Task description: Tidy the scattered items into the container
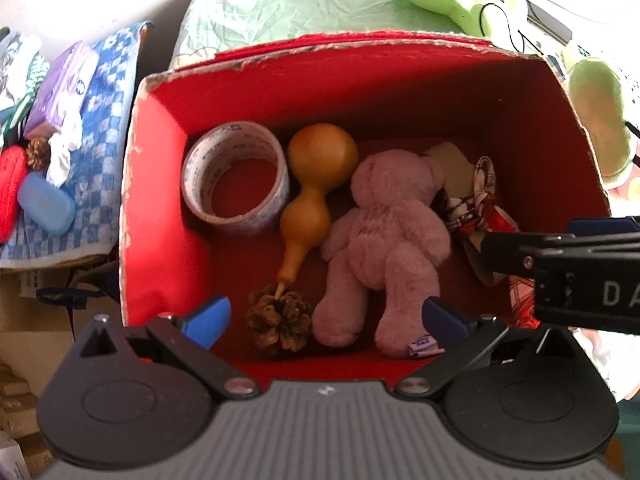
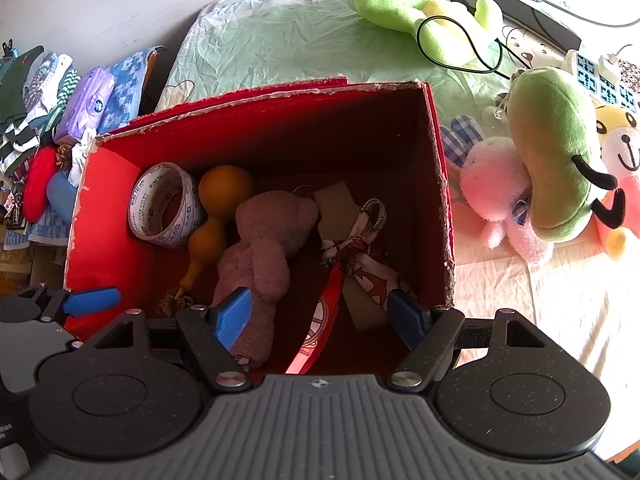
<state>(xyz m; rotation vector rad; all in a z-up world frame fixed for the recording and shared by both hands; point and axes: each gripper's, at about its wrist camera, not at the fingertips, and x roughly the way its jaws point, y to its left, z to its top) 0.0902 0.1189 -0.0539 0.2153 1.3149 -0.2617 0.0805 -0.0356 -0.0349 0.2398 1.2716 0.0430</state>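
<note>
Both of your grippers hang over the open red box, whose frayed rim frames the middle of each view; the left gripper and right gripper both have their jaws spread wide with nothing between them. The clearest bare floor lies at the lower left of the box, below the tape roll; the right wall stands tall and in shadow. Inside, left to right, you see the tape roll, a tan gourd whose stem touches a pine cone, a pink teddy bear lying face down, and a knotted patterned scarf against the right side. In the right wrist view the pine cone is mostly hidden behind your left finger. Something pale under the scarf is hard to make out. Green and pink plush toys lie outside the box at the right.
</note>
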